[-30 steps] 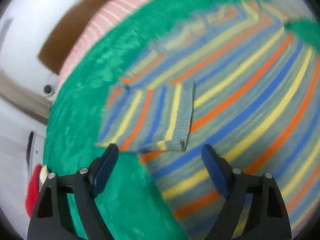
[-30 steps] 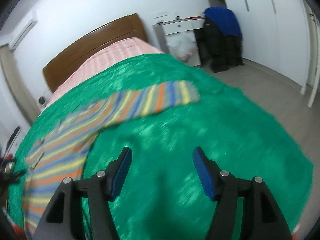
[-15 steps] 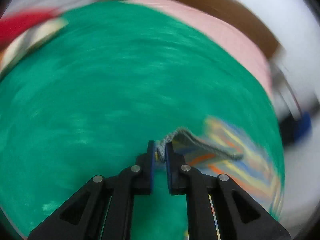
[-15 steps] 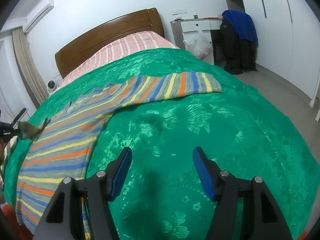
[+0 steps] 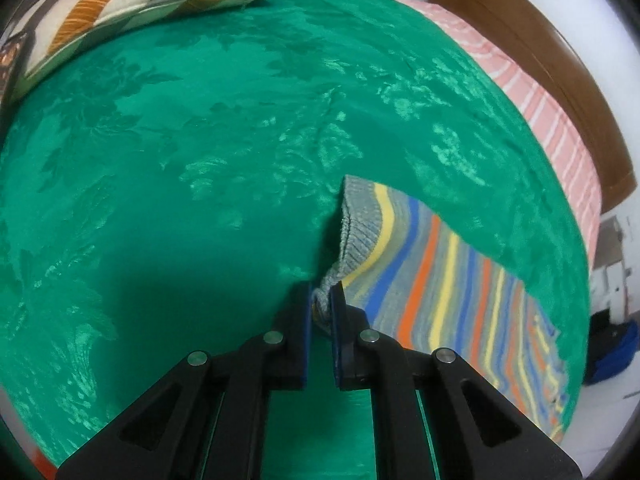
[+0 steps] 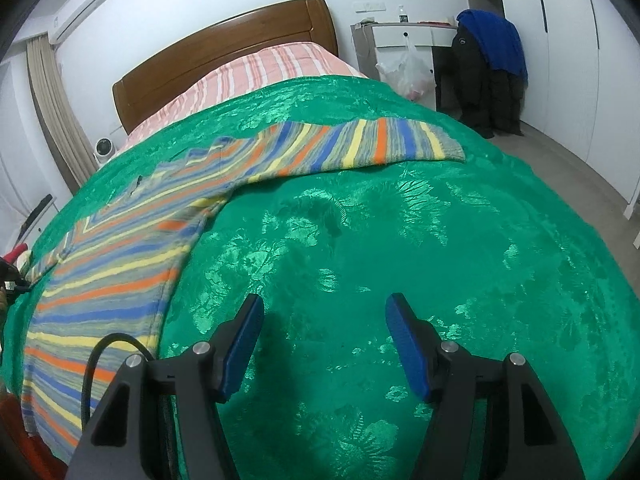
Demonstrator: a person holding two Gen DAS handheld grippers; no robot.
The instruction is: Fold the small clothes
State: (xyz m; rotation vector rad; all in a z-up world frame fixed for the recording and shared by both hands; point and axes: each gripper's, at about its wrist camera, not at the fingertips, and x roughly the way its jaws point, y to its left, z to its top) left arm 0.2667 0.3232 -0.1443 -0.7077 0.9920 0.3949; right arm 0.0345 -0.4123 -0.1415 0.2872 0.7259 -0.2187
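Observation:
A striped knit sweater (image 6: 120, 264) in blue, orange, yellow and grey lies spread on the green bedspread (image 6: 360, 240). One sleeve (image 6: 360, 144) stretches toward the bed's right side. In the left wrist view my left gripper (image 5: 321, 296) is shut on the grey ribbed cuff (image 5: 354, 224) of the other sleeve, lifting it slightly off the cover. My right gripper (image 6: 324, 320) hovers open over bare green cover, to the right of the sweater's body, nothing between its fingers.
A striped pillow (image 5: 132, 0) and a red item lie at the bedspread's far edge in the left wrist view. Pink striped bedding (image 6: 256, 76) and a wooden headboard (image 6: 224, 48) sit behind. A white desk, a plastic bag and dark clothes (image 6: 488, 72) stand beside the bed.
My left gripper closed on the sleeve cuff and swung round with it, pulling the sleeve outward. My right gripper sank a little toward the cover, staying open.

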